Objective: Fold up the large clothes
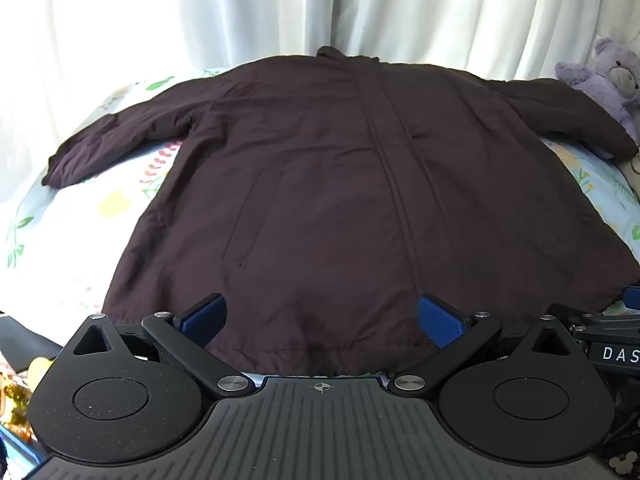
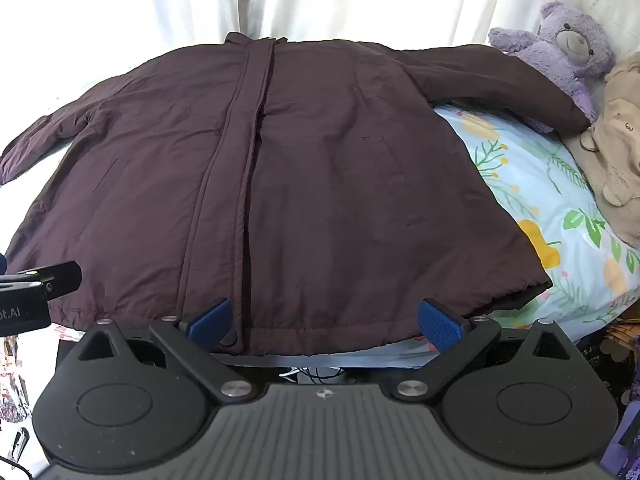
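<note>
Dark maroon padded jacket is lying spread flat, front up, on a pale blue bedsheet printed with leaves and yellow flowers, straight ahead of both tools. Its collar is pointing away from the grippers, toward a white pleated curtain, and its hem is running just beyond the fingertips. The front placket is running from collar to hem.

Left gripper is hovering at the hem with its blue-padded fingers standing wide apart, holding nothing; hem cloth is lying between and beneath them. Right gripper is sitting likewise at the hem, its fingers spread wide and gripping nothing, with the placket's lower end beside its left finger.

To the left of the left tool, one sleeve is stretching outward, with bare sheet showing below it. To the right of the right tool, the jacket's side edge is leaving a broad strip of open sheet. Far ahead and right, the other sleeve's cuff is reaching a purple plush teddy bear and lying close to a beige plush toy, crowding that corner.
</note>
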`<state>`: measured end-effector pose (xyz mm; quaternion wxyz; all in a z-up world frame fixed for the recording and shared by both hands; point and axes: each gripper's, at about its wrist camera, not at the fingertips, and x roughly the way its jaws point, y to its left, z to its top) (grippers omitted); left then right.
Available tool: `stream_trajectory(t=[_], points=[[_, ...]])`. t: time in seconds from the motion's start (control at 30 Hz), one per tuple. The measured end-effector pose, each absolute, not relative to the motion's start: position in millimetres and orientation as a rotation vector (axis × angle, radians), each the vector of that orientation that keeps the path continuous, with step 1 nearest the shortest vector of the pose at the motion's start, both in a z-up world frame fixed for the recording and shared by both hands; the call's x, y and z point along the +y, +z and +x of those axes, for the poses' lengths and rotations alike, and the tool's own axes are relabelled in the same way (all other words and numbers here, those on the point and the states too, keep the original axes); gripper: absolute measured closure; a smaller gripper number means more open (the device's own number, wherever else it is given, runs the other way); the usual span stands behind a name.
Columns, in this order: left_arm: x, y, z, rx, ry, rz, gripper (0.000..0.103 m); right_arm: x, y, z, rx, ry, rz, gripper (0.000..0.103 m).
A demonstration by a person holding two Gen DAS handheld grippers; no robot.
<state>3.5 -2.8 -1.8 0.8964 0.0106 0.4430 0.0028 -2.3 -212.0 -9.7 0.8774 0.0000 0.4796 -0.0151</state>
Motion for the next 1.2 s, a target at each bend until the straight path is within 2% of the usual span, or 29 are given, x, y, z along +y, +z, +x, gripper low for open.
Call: stream_trajectory(t=[1.2], points=[[-5.1,-6.5,6.4,0.933,0.013,0.018,0.000,-212.2,-13.5,-0.1,1.004,-0.028,0.016,0.004]])
